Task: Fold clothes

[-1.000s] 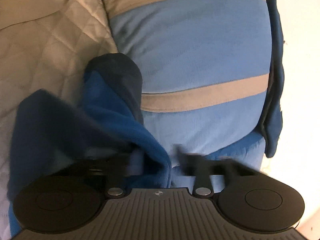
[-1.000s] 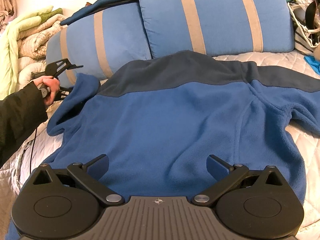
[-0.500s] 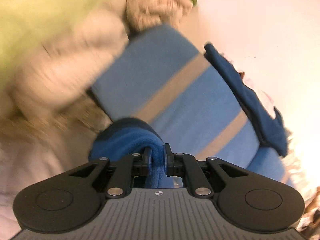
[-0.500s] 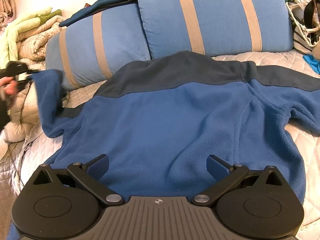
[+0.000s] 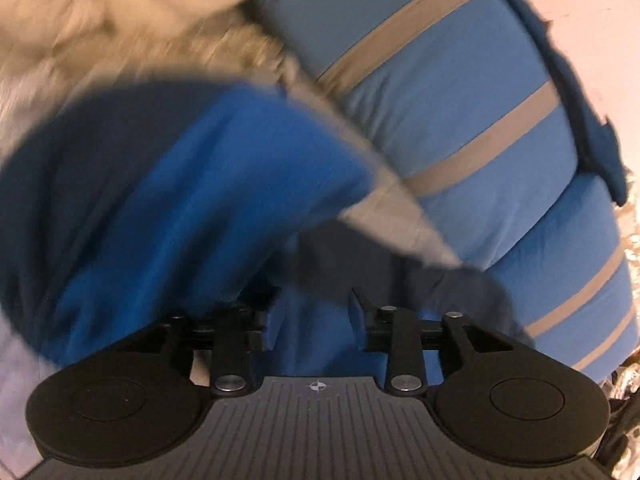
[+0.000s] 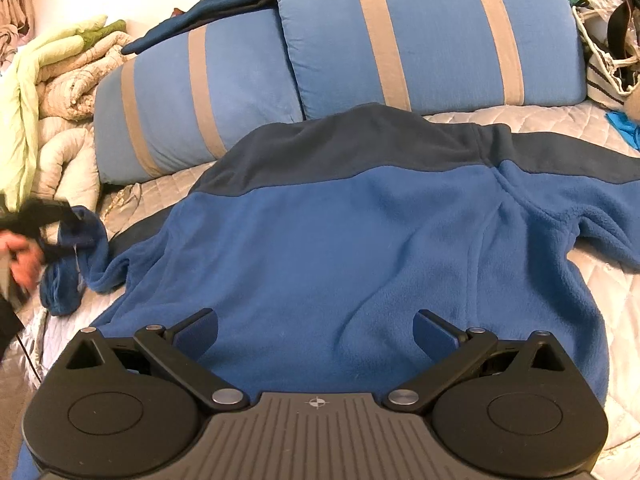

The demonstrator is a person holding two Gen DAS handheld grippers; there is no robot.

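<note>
Left gripper (image 5: pixel 310 316) opening around the fleece sleeve (image 5: pixel 192 184); right gripper (image 6: pixel 316 330) wide, empty.

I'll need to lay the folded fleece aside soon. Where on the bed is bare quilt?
Bare quilt shows between the right pillow and the fleece, and a strip at the near right beside its hem. A small patch lies under the left pillow. The left side is crowded: bunched sleeve, left gripper, heaped blankets.
</note>
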